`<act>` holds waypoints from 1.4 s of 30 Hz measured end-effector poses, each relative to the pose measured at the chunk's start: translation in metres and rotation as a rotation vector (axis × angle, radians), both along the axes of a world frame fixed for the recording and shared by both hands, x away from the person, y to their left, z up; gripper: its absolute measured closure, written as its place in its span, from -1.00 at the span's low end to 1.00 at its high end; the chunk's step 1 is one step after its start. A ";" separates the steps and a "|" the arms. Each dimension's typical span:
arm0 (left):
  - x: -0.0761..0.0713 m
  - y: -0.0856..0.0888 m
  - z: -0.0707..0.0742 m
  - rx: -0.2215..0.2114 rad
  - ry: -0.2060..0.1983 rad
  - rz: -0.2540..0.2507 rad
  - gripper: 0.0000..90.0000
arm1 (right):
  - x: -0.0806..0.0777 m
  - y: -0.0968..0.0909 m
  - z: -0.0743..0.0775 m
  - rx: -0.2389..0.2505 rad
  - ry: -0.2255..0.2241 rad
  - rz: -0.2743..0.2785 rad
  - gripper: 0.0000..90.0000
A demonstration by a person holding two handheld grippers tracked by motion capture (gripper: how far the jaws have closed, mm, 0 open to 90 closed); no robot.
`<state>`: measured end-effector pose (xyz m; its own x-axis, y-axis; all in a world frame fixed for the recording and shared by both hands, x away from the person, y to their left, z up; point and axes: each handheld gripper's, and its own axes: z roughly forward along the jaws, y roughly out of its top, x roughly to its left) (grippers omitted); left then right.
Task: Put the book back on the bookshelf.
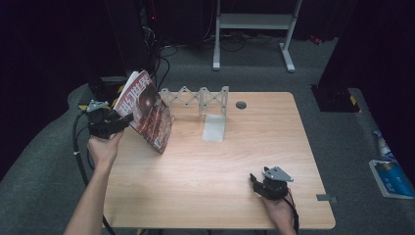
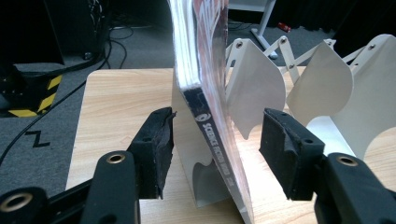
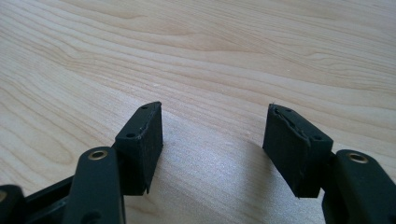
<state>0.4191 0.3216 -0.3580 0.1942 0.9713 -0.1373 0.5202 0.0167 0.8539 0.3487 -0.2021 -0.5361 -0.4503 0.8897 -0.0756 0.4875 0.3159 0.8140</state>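
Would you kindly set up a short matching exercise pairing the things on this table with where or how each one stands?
Things:
1. magazine
2. white folding rack
3. right gripper
4. left gripper

States:
A. jaws open over bare wood near the table's front edge
B. stretched out along the far side of the table
C. jaws open on either side of a spine
D. leaning at the rack's left end, bottom edge on the table

Pairs: 1-D, 2-B, 3-A, 4-C

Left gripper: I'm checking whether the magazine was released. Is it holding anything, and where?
Nothing: the left gripper jaws stand open around the magazine spine, pads clear.
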 end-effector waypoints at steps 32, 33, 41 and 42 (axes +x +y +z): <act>-0.029 0.008 -0.005 -0.071 -0.033 -0.030 -0.07 | 0.000 0.000 0.000 0.004 0.003 -0.002 -0.16; -0.030 0.008 -0.005 -0.072 -0.036 -0.032 -0.07 | 0.000 0.000 0.000 0.002 0.002 0.000 -0.16; -0.037 0.007 -0.005 -0.080 -0.049 -0.043 -0.08 | 0.000 0.000 0.000 0.003 0.002 -0.001 -0.16; -0.038 0.007 -0.005 -0.081 -0.050 -0.044 -0.08 | 0.000 0.000 0.000 0.002 0.002 -0.001 -0.16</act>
